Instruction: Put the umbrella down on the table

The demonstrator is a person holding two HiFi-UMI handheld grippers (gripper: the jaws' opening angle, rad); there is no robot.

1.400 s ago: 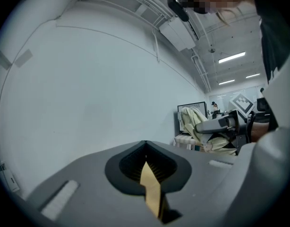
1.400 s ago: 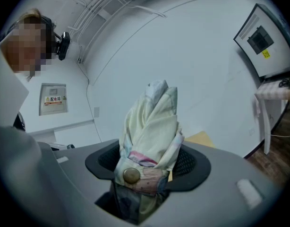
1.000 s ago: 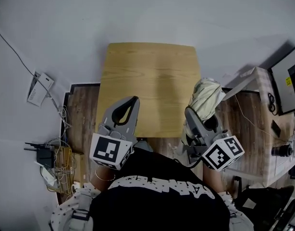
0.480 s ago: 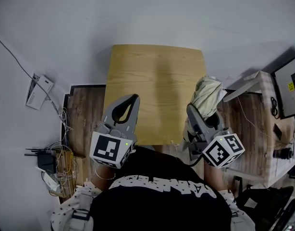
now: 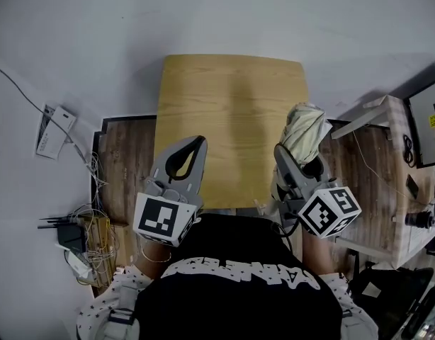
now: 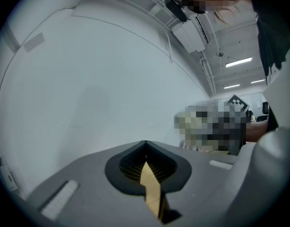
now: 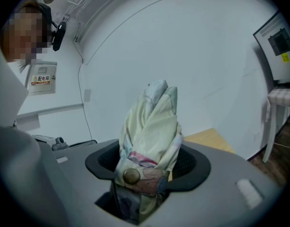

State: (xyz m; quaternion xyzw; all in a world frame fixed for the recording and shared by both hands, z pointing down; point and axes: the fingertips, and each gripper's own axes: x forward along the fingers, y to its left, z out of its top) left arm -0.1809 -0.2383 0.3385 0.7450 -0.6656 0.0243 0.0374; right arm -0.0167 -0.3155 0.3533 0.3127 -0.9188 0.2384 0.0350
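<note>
The right tool (image 7: 147,168) is clamping the folded cream fabric umbrella (image 7: 152,122) aloft by the right edge of the pale wooden desk (image 5: 224,112), so it is needing a carry inward and a low, flat lay before release, while the left tool (image 5: 191,151) is idling with jaws together, empty.

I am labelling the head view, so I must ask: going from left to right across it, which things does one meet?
white box on a cable → left claw → folded umbrella → monitor
</note>
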